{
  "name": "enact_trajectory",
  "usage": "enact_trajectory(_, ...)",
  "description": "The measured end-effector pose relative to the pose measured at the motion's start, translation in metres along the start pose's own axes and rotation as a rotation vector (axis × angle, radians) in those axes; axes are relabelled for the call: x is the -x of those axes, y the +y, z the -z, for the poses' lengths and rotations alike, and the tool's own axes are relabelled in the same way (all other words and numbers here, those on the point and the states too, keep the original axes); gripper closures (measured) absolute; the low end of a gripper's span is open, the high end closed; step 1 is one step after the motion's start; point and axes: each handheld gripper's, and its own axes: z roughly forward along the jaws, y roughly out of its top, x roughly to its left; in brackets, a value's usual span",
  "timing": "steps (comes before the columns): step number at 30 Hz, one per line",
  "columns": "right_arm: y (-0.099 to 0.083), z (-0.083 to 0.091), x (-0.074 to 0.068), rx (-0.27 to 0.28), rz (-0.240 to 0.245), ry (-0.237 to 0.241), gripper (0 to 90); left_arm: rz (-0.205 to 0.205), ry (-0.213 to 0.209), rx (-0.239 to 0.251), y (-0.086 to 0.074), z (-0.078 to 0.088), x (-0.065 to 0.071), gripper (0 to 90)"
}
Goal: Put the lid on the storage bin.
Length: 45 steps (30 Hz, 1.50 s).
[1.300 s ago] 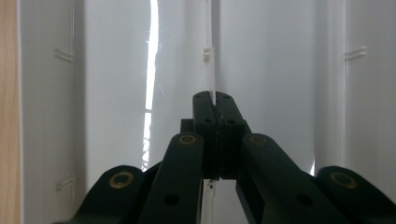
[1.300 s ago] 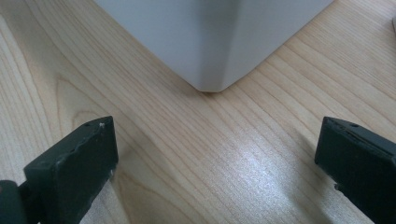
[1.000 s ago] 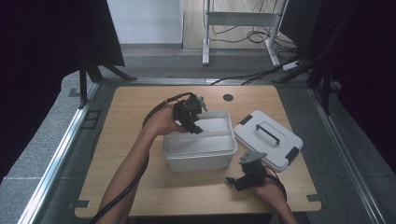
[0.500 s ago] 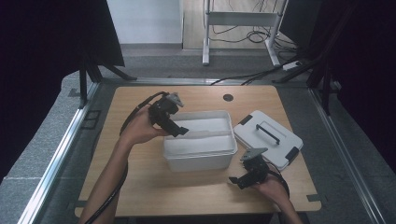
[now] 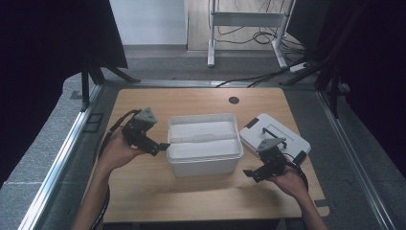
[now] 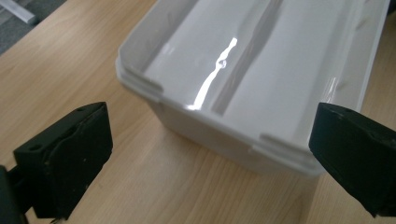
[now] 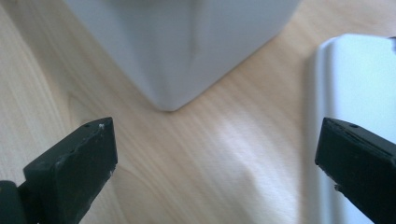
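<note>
Now both tools wide apart, empty.

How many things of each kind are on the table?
White rectangular plastic box, open: 1
White rectangular plastic lid with a handle: 1
Black two-jaw hand-held tool: 2, left tool and right tool
Total: 4

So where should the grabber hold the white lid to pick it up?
Probably by the raised handle in the middle of the lid. The lid lies flat on the table, right of the box, so coming straight down from above suits best, jaws either side of the bar.
</note>
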Motion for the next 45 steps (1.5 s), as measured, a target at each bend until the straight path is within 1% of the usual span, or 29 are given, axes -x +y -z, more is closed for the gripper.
enact_trajectory(1, 0.002, 0.002, 0.003, -0.003, 0.000, -0.008, 0.0, 0.008, 0.003, 0.002, -0.006, -0.001, 0.001, 0.0)
enact_trajectory(3, 0.007, 0.007, 0.010, -0.020, -0.017, -0.019, 0.5, 0.019, 0.013, 0.008, -0.019, -0.004, 0.004, 0.0)
enact_trajectory(5, 0.011, 0.010, 0.015, -0.031, -0.026, -0.030, 2.0, 0.031, 0.031, 0.009, -0.033, -0.010, 0.008, 0.0)
enact_trajectory(6, 0.014, 0.011, 0.018, -0.040, -0.025, -0.041, 2.3, 0.036, 0.033, 0.010, -0.038, -0.012, 0.009, 0.0)
enact_trajectory(8, 0.019, 0.015, 0.024, -0.044, -0.023, -0.061, 2.3, 0.052, 0.044, 0.018, -0.052, -0.020, 0.014, 0.0)
enact_trajectory(11, 0.028, 0.020, 0.037, -0.067, -0.019, -0.096, 2.2, 0.075, 0.046, 0.030, -0.069, -0.032, 0.021, 0.0)
enact_trajectory(15, 0.037, 0.025, 0.056, -0.086, -0.029, -0.146, 3.2, 0.099, 0.047, 0.032, -0.088, -0.049, 0.030, 0.0)
enact_trajectory(17, 0.040, 0.025, 0.065, -0.108, -0.036, -0.171, 4.9, 0.111, 0.053, 0.038, -0.097, -0.058, 0.035, 0.0)
enact_trajectory(19, 0.041, 0.025, 0.074, -0.122, -0.043, -0.191, 8.8, 0.119, 0.059, 0.033, -0.104, -0.066, 0.039, 0.0)
enact_trajectory(20, 0.042, 0.024, 0.079, -0.133, -0.051, -0.197, 10.0, 0.122, 0.071, 0.030, -0.108, -0.070, 0.041, 0.0)
enact_trajectory(21, 0.042, 0.022, 0.084, -0.150, -0.061, -0.205, 13.0, 0.123, 0.075, 0.032, -0.111, -0.073, 0.043, 0.0)
enact_trajectory(23, 0.042, 0.019, 0.092, -0.174, -0.069, -0.223, 14.0, 0.135, 0.069, 0.044, -0.117, -0.078, 0.046, 0.0)
enact_trajectory(25, 0.040, 0.015, 0.102, -0.211, -0.080, -0.229, 19.7, 0.148, 0.062, 0.051, -0.123, -0.084, 0.050, 0.0)
enact_trajectory(27, 0.039, 0.010, 0.109, -0.253, -0.094, -0.237, 25.0, 0.143, 0.064, 0.033, -0.126, -0.089, 0.053, 0.0)
enact_trajectory(28, 0.039, 0.008, 0.111, -0.271, -0.103, -0.238, 29.2, 0.135, 0.069, 0.015, -0.127, -0.092, 0.055, 0.0)
enact_trajectory(29, 0.038, 0.005, 0.114, -0.292, -0.094, -0.242, 33.3, 0.135, 0.064, 0.006, -0.127, -0.093, 0.056, 0.0)
enact_trajectory(30, 0.037, 0.002, 0.117, -0.308, -0.094, -0.250, 37.8, 0.133, 0.071, 0.013, -0.126, -0.093, 0.057, 0.0)
enact_trajectory(31, 0.037, -0.001, 0.119, -0.322, -0.092, -0.249, 44.3, 0.128, 0.081, 0.005, -0.126, -0.093, 0.058, 0.0)
enact_trajectory(32, 0.036, -0.003, 0.122, -0.342, -0.091, -0.236, 49.8, 0.134, 0.074, 0.006, -0.126, -0.093, 0.058, 0.0)
enact_trajectory(33, 0.036, -0.006, 0.124, -0.362, -0.082, -0.233, 54.7, 0.144, 0.060, 0.001, -0.126, -0.094, 0.057, 0.0)
enact_trajectory(35, 0.036, -0.009, 0.127, -0.396, -0.074, -0.235, 64.0, 0.152, 0.051, -0.001, -0.126, -0.094, 0.056, 0.0)
enact_trajectory(36, 0.037, -0.010, 0.129, -0.419, -0.070, -0.214, 71.6, 0.155, 0.048, -0.004, -0.126, -0.094, 0.056, 0.0)
enact_trajectory(38, 0.038, -0.011, 0.132, -0.443, -0.068, -0.199, 81.3, 0.155, 0.047, -0.003, -0.126, -0.094, 0.056, 0.0)
enact_trajectory(41, 0.041, -0.010, 0.137, -0.475, -0.081, -0.176, 83.7, 0.156, 0.047, -0.002, -0.126, -0.094, 0.056, 0.0)
enact_trajectory(42, 0.041, -0.009, 0.139, -0.481, -0.082, -0.161, 83.8, 0.156, 0.046, -0.003, -0.126, -0.094, 0.055, 0.0)
enact_trajectory(43, 0.041, -0.007, 0.141, -0.486, -0.076, -0.145, 83.8, 0.156, 0.046, -0.003, -0.126, -0.094, 0.055, 0.0)
enact_trajectory(44, 0.041, -0.006, 0.141, -0.487, -0.073, -0.144, 83.8, 0.156, 0.046, -0.003, -0.126, -0.094, 0.055, 0.0)
enact_trajectory(45, 0.042, -0.003, 0.141, -0.486, -0.067, -0.132, 83.8, 0.156, 0.046, -0.003, -0.126, -0.094, 0.055, 0.0)
